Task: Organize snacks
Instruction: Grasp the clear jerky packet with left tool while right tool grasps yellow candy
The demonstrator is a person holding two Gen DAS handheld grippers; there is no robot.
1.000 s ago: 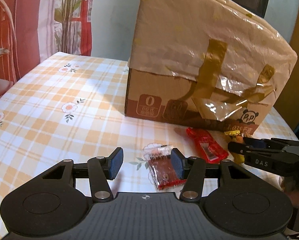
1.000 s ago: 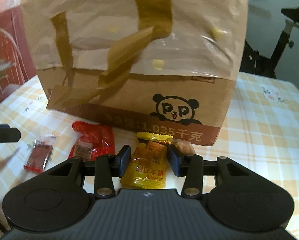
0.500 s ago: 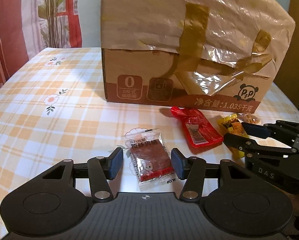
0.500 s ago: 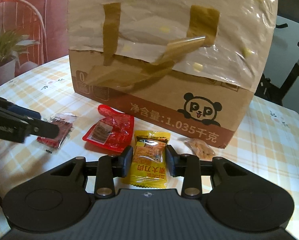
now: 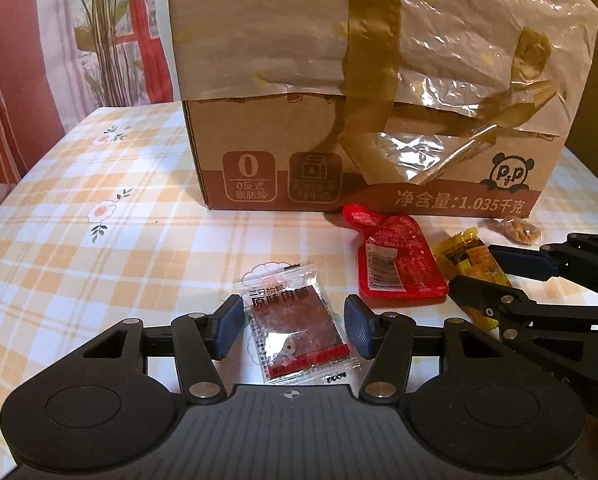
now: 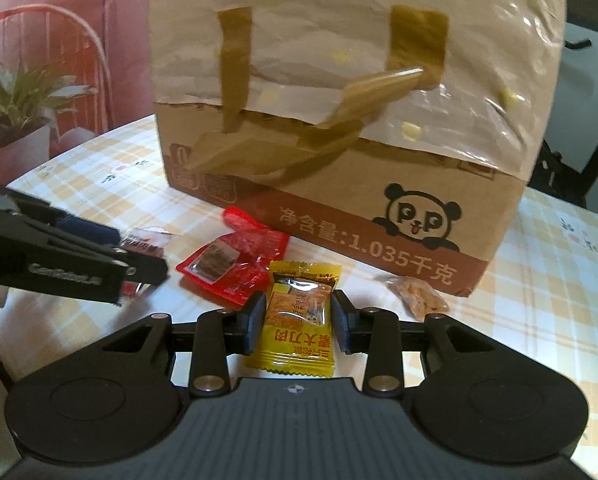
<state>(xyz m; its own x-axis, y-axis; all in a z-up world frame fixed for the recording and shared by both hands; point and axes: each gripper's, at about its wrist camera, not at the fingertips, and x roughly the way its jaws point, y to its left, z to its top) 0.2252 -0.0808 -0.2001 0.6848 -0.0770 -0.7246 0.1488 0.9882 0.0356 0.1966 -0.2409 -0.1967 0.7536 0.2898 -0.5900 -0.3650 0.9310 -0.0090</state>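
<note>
Snack packets on checked bench [image 5: 99,264] before cardboard box [image 5: 379,160], left gripper [image 5: 295,330] jaws open around clear jerky packet [image 5: 295,332], right gripper [image 6: 295,322] jaws close beside yellow packet [image 6: 299,324], contact unclear.

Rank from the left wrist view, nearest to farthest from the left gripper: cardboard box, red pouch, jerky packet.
1. jerky packet, between the left gripper jaws.
2. red pouch, ahead to the right.
3. cardboard box, farthest, behind both.
</note>
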